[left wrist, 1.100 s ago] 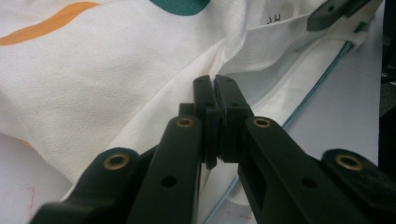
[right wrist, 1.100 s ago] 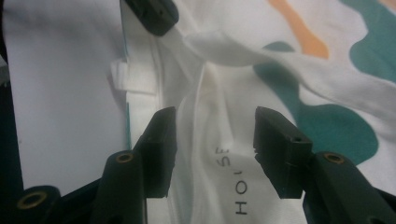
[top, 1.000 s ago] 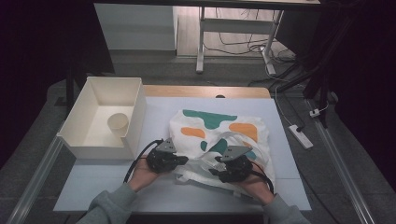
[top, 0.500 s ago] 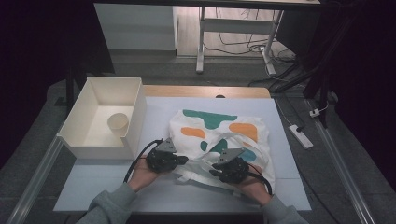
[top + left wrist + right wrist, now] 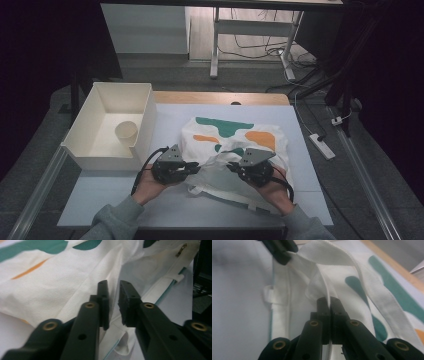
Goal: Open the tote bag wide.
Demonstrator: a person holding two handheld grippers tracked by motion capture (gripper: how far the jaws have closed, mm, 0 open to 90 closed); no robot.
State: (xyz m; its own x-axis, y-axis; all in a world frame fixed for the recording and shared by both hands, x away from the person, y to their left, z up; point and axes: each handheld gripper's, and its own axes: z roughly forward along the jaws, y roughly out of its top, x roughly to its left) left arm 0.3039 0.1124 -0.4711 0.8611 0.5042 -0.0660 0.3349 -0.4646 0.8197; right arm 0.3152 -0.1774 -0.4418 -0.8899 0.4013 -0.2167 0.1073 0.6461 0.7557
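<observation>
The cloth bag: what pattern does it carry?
White bag with teal and orange blobs, clearest in the high view.

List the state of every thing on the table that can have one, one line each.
Tote bag: lying crumpled on the table, mouth edge lifted.
Left hand-held gripper: jaws just opened slightly, a gap between the pads.
Right hand-held gripper: jaws just closed, shut on the bag's edge.
Paper cup: upright inside the box.
Box: open-topped.
</observation>
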